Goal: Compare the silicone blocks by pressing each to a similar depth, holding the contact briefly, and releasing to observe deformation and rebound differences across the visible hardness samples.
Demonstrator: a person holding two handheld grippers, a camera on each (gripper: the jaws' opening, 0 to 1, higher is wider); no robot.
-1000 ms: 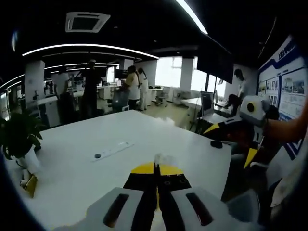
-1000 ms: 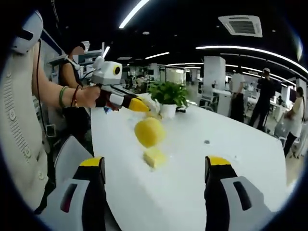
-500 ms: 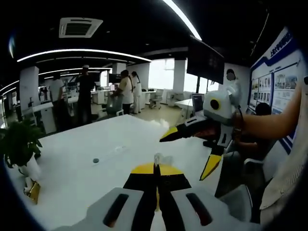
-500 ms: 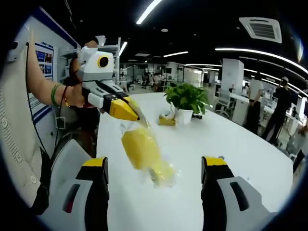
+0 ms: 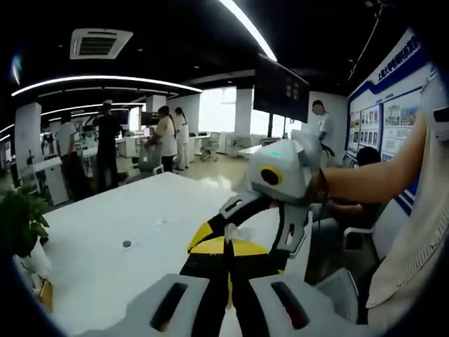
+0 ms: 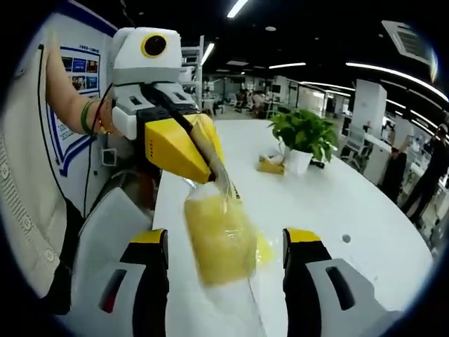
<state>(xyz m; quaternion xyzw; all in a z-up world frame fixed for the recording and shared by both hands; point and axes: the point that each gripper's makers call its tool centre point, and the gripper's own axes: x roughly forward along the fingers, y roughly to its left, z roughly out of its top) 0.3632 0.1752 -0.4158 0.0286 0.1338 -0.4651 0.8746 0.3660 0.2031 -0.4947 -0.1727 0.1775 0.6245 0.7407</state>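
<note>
White bench carries the scene. Right gripper stands spread wide, nothing between its jaws. Left gripper is clamped on a clear bag holding a yellow silicone block, lifted above the bench's near edge. Potted plant stands farther along.

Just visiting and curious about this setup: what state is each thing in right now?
left hand-held gripper: shut on clear bag, holding it up
clear bag: hanging above the table, yellow block inside
yellow block: lifted, blurred
right hand-held gripper: open, straddling the bag
white table: potted plant standing on it
</note>
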